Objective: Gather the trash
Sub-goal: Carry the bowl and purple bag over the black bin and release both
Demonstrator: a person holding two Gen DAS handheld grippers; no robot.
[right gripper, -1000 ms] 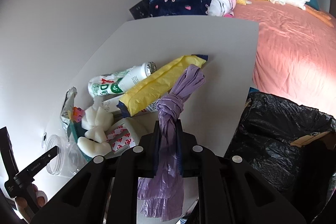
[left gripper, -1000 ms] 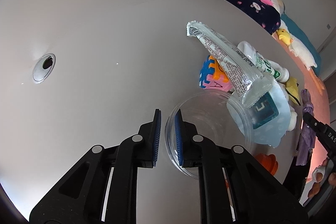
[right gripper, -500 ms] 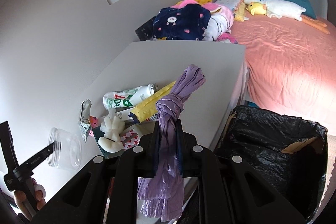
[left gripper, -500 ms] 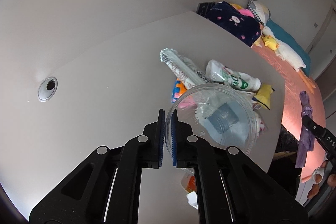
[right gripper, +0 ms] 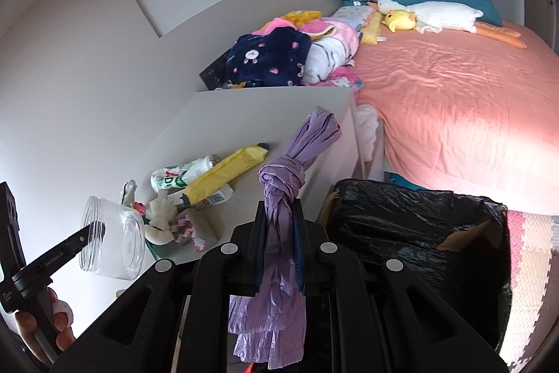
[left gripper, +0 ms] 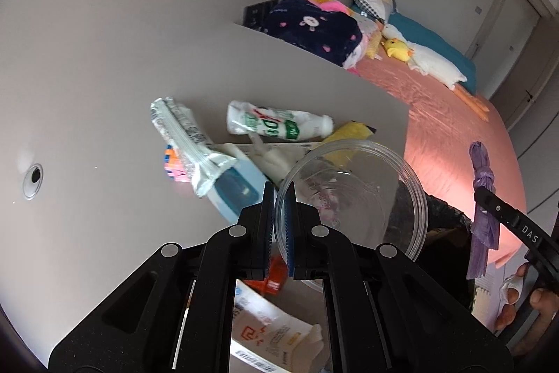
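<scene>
Two claws: both clamped on trash, lifted off the worktop.
Bed: coral-pink bedspread [right gripper: 450, 86], with a white plush goose with orange feet [right gripper: 443, 14] by the pillows.
Worktop: pale grey flat worktop [left gripper: 104, 114] beside the bed, litter near its edge.
Bin: black plastic-lined trash bin [right gripper: 412, 226] on the floor, below the worktop's edge, open at the top.
Left claw [left gripper: 279, 198]: pads pinched together on the rim of a clear round plastic jar [left gripper: 353, 198], held in the air, mouth toward the camera.
Right claw [right gripper: 279, 215]: closed on a knotted lilac plastic bag [right gripper: 279, 198], its ends hanging below the pads.
Litter: white drink bottle with green print [left gripper: 279, 124], yellow snack wrapper [right gripper: 227, 177], silver printed wrapper [left gripper: 185, 131], all lying on the worktop.
</scene>
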